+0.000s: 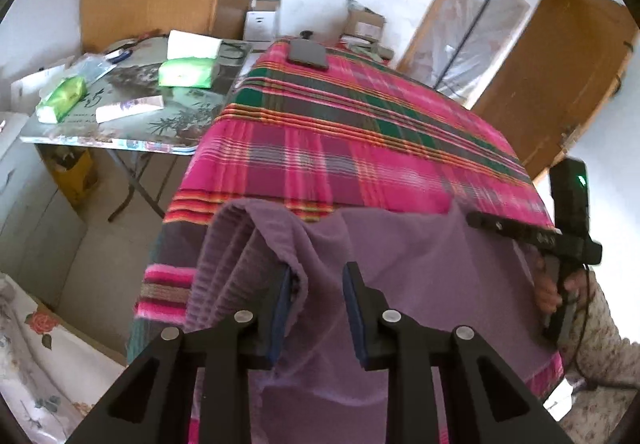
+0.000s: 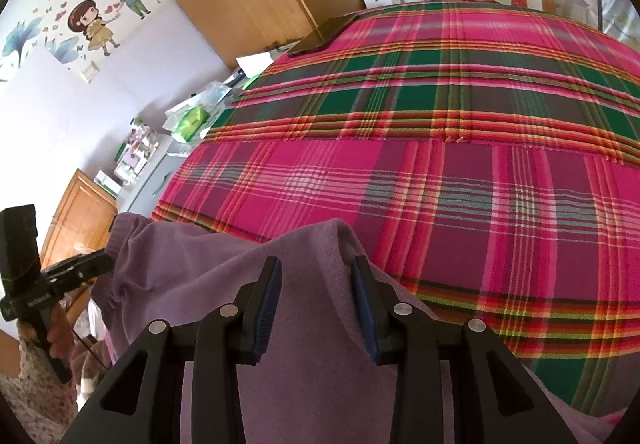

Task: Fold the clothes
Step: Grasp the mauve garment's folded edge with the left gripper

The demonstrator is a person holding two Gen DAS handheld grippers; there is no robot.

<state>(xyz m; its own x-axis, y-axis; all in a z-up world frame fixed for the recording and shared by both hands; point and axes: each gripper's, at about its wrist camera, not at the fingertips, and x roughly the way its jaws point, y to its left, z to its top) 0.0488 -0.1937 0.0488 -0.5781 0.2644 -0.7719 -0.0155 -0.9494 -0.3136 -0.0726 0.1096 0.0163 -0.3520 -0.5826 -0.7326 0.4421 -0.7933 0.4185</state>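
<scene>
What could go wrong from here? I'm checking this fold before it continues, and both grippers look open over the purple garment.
1. The purple garment lies at the near edge of the plaid-covered bed; a tug may slide it off.
2. The left gripper straddles a bunched fold, so closing may pinch several layers.
3. The right gripper sits over flat cloth and may grab nothing.
</scene>
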